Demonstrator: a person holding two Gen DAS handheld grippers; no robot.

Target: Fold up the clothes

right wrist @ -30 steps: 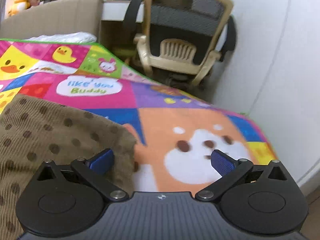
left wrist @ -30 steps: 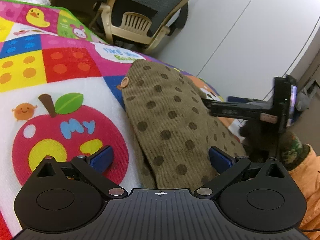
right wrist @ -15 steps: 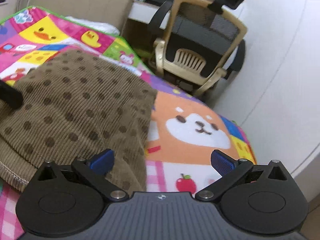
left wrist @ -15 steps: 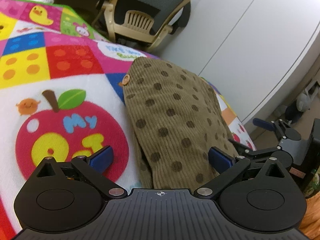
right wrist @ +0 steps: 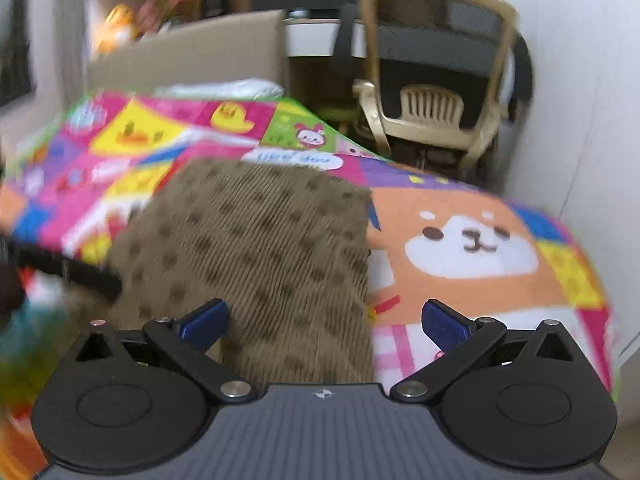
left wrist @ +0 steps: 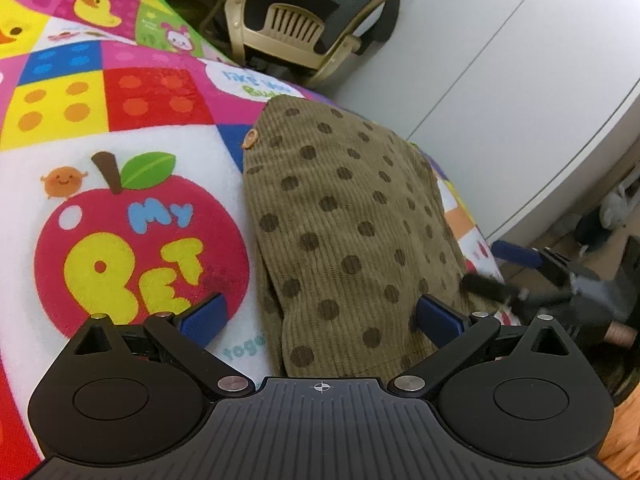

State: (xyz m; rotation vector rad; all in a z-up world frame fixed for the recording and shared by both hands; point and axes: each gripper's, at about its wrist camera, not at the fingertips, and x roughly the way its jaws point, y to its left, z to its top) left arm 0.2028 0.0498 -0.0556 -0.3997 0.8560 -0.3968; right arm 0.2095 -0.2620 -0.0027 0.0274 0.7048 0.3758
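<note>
A folded brown corduroy garment (left wrist: pixel 344 232) with dark dots and a small tan button lies on a colourful play mat (left wrist: pixel 120 184). My left gripper (left wrist: pixel 322 318) is open just above the garment's near edge, with nothing between its blue pads. In the right wrist view the same garment (right wrist: pixel 260 248) shows blurred, and my right gripper (right wrist: pixel 324 322) is open over its near right corner, holding nothing. The right gripper (left wrist: pixel 532 276) also appears at the mat's right edge in the left wrist view, blurred.
A beige and black office chair (left wrist: pixel 304 20) stands beyond the mat's far edge, against a white wall (left wrist: pixel 500 60). A cardboard box (right wrist: pixel 188 52) and white cloth (right wrist: pixel 224 89) sit behind the mat. The mat's right edge drops to the floor.
Both grippers have drawn back from the garment toward its near edge. The right gripper swung away to the right, off the cloth, and its view is now blurred by motion.
</note>
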